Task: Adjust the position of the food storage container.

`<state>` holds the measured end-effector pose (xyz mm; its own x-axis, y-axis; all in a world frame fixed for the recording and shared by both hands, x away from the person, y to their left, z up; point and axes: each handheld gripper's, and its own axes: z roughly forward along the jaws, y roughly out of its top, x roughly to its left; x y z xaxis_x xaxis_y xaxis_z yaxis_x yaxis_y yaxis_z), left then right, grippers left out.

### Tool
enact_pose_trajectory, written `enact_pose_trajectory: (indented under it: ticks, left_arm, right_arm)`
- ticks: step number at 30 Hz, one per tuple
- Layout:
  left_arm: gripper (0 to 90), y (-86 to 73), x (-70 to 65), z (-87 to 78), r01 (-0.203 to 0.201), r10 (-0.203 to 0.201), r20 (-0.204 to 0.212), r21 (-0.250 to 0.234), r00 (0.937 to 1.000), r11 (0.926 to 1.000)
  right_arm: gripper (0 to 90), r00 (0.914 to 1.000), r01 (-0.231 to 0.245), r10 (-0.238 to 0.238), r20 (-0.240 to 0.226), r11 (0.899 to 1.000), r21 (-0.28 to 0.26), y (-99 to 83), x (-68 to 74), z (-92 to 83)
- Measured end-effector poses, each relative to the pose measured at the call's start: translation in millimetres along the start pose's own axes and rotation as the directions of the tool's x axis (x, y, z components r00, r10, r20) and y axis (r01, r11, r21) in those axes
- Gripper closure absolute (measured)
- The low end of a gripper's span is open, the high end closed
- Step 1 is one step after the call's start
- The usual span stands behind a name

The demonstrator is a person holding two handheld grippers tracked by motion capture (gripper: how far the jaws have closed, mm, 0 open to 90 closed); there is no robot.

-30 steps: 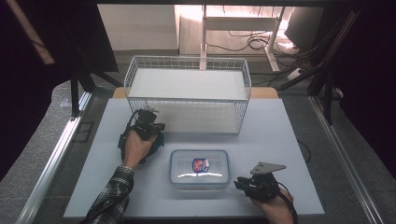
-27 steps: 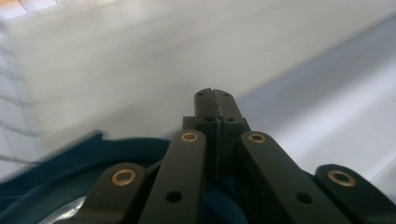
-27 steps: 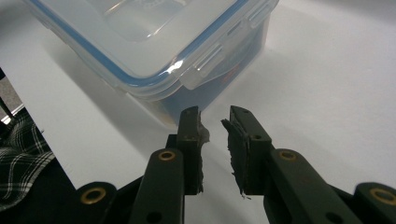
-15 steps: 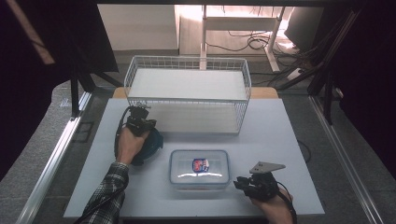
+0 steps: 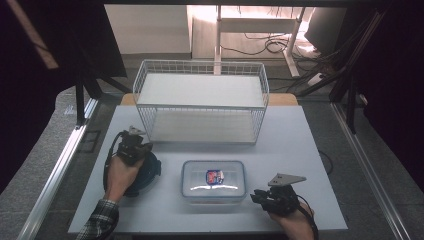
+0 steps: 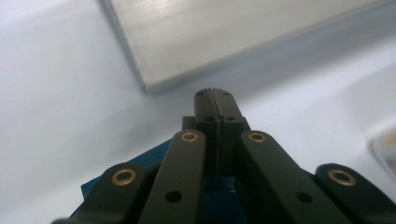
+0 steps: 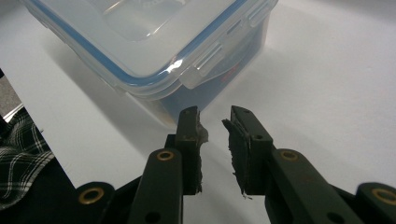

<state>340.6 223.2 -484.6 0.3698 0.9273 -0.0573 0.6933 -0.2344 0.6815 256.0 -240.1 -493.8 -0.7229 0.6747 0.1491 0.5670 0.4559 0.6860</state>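
Clear box (image 5: 213, 180) sits mid-counter (image 5: 300, 150). Right tool (image 7: 214, 122) at its 4 o'clock corner, a bit spread, holding nothing. Left tool (image 6: 214, 100) pressed together. Nudge right tool gently toward latch (image 7: 204, 70).

A clear plastic box (image 5: 213, 182) with a blue-edged snap-on lid lies flat on the white worktop (image 5: 300, 150), lid shut and clips down, with something red and blue showing through the top. Well to its left lies a round dark blue thing (image 5: 145, 172), also on the worktop, partly covered; what it is cannot be told.
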Motion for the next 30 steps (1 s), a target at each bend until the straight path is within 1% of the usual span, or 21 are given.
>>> enact_pose_trajectory:
  ticks: [1,2,3,4,5,6,8,9,10,11,12,14,16,18,19,21,26,27,28,29,30]
  left_arm:
    - [90.0,-3.2,0.7,-2.9,0.014,-0.014,0.005,0.0,0.9999,0.9999]
    - [90.0,-3.2,0.7,-2.9,0.014,-0.014,0.005,0.0,0.9999,0.9999]
    - [90.0,-6.3,0.3,-7.2,0.032,-0.031,0.027,-0.01,0.9991,0.9994]
    - [90.0,-8.7,-2.7,-12.4,0.039,-0.038,0.057,-0.024,0.9977,0.9989]
    - [90.0,-13.5,-12.0,-21.5,0.036,-0.03,0.121,-0.043,0.9921,0.9985]
    - [90.0,-16.3,-19.3,-25.0,0.022,-0.015,0.149,-0.047,0.9887,0.9986]
    - [90.0,-21.9,-33.8,-27.4,-0.018,0.022,0.192,-0.021,0.9812,0.9996]
    - [90.0,-25.9,-40.3,-26.4,-0.023,0.025,0.2,-0.015,0.9795,0.9996]
    - [90.0,-29.7,-44.2,-25.1,-0.032,0.032,0.218,-0.004,0.9755,0.9995]
    - [90.0,-29.7,-44.2,-25.1,-0.032,0.032,0.218,-0.004,0.9755,0.9995]
    - [90.0,-32.8,-51.3,-26.5,-0.055,0.053,0.194,0.005,0.9796,0.9985]
    - [90.0,-33.5,-55.3,-28.3,-0.058,0.056,0.163,0.01,0.9851,0.9983]
    - [90.0,-35.1,-55.8,-28.9,-0.069,0.068,0.152,0.001,0.9861,0.9976]
    - [90.0,-37.4,-53.4,-30.5,-0.056,0.056,0.156,-0.002,0.9862,0.9984]
    - [90.0,-39.0,-50.9,-31.6,-0.058,0.058,0.158,-0.005,0.9858,0.9983]
    - [90.0,-43.1,-45.0,-35.2,-0.041,0.042,0.162,-0.008,0.9859,0.9991]
    - [90.0,-51.2,-31.7,-41.9,-0.004,0.007,0.158,-0.015,0.9873,0.9999]
    - [90.0,-52.8,-30.4,-43.3,0.003,0.0,0.146,-0.02,0.9893,0.9998]
    - [90.0,-53.5,-34.7,-44.3,-0.017,0.02,0.112,-0.024,0.9936,0.9996]
    - [90.0,-54.9,-41.7,-45.8,-0.061,0.063,0.069,-0.022,0.9957,0.9979]
    - [90.0,-57.0,-48.6,-47.1,-0.083,0.085,0.077,-0.026,0.9935,0.9962]
  right_arm:
    - [72.9,1.0,0.0,0.0,0.001,1.0,-0.002,0.0,0.0,-0.4]
    - [72.9,1.0,-0.001,0.001,0.001,1.0,-0.004,0.0,0.1,-0.6]
    - [72.9,1.0,-0.001,0.001,0.001,1.0,-0.004,0.0,0.1,-0.6]
    - [72.9,1.0,0.0,0.0,0.001,1.0,-0.004,0.2,-0.1,-0.8]
    - [72.8,1.0,0.0,0.0,0.002,1.0,-0.003,0.6,-0.4,0.0]
    - [72.7,1.0,0.0,0.0,0.0,1.0,-0.002,0.8,-0.4,0.4]
    - [72.5,1.0,0.002,-0.002,-0.001,1.0,0.002,1.3,0.5,1.7]
    - [72.4,1.0,0.006,-0.006,0.0,1.0,0.002,1.6,1.1,2.0]
    - [72.3,0.9999,0.012,-0.012,0.0,1.0,0.003,1.9,1.5,2.0]
    - [72.3,0.9999,0.015,-0.015,-0.001,1.0,0.002,2.1,1.9,2.0]
    - [72.2,0.9999,0.015,-0.015,-0.002,1.0,0.002,2.3,2.1,2.1]
    - [72.2,0.9999,0.014,-0.014,-0.002,1.0,0.002,2.3,1.3,2.1]
    - [72.2,0.9999,0.012,-0.012,-0.001,1.0,0.0,1.9,0.8,1.1]
    - [72.3,1.0,0.009,-0.009,0.002,1.0,-0.006,1.4,0.4,-0.6]
    - [72.7,1.0,0.008,-0.008,0.001,1.0,-0.009,1.2,0.3,-1.3]
    - [73.5,0.9999,0.011,-0.011,0.004,1.0,-0.011,1.1,-0.6,-2.6]
    - [75.8,0.9999,0.011,-0.011,0.007,1.0,-0.017,2.1,-1.2,-2.6]
    - [77.7,0.9998,0.016,-0.016,0.009,1.0,-0.014,3.6,-0.7,-0.3]
    - [78.6,0.9997,0.023,-0.023,0.009,1.0,-0.013,4.3,-1.0,1.0]
    - [79.7,0.9997,0.023,-0.023,0.008,1.0,-0.01,5.5,-0.4,2.9]
    - [80.7,0.9997,0.026,-0.026,0.001,1.0,-0.007,6.6,-0.1,5.1]
